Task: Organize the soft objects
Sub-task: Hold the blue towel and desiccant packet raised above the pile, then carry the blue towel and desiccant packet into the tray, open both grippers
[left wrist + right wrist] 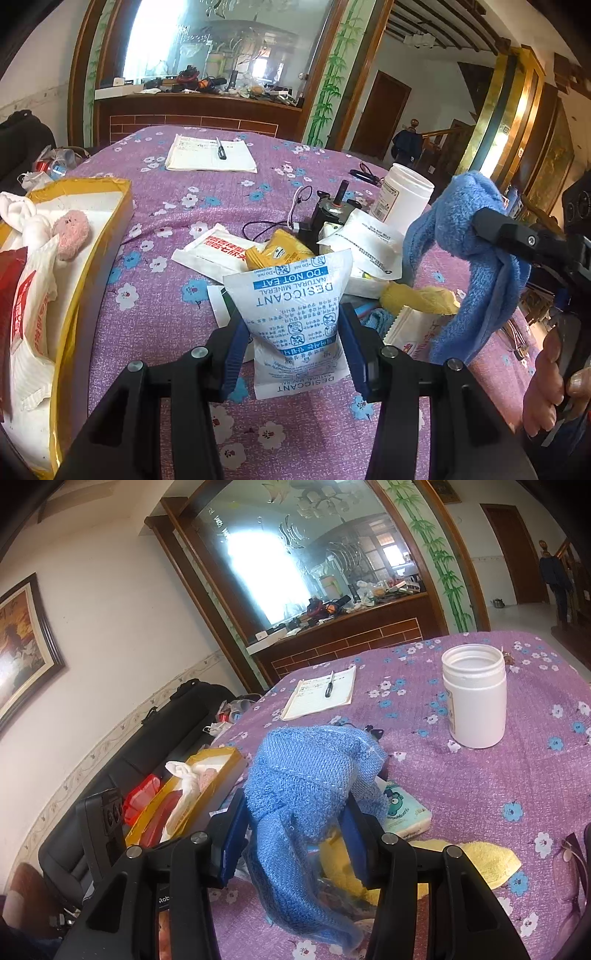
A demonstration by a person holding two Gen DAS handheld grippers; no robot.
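We're reading "DESICCANT / NATURAL MINERAL / DO NOT EAT" upside down on the white desiccant pouch [295, 314], lower centre of the left wrist view. The left gripper [293, 350] is pinching it, both blue pads pressing into its sides, jaws roughly half closed.

We're holding the blue towel [306, 794] in the right gripper [295, 834], jaws clamping the bunched cloth at centre frame, the rest hanging down over the purple flowered tablecloth [498, 775].

The yellow-rimmed tray [92, 206] at left frame is holding a pink plush [72, 234], white cloth and a red-printed bag. The white jar [476, 698], upper right of the right wrist view, is standing open; contents not visible. A yellow cloth [487, 860] is lying lower right.
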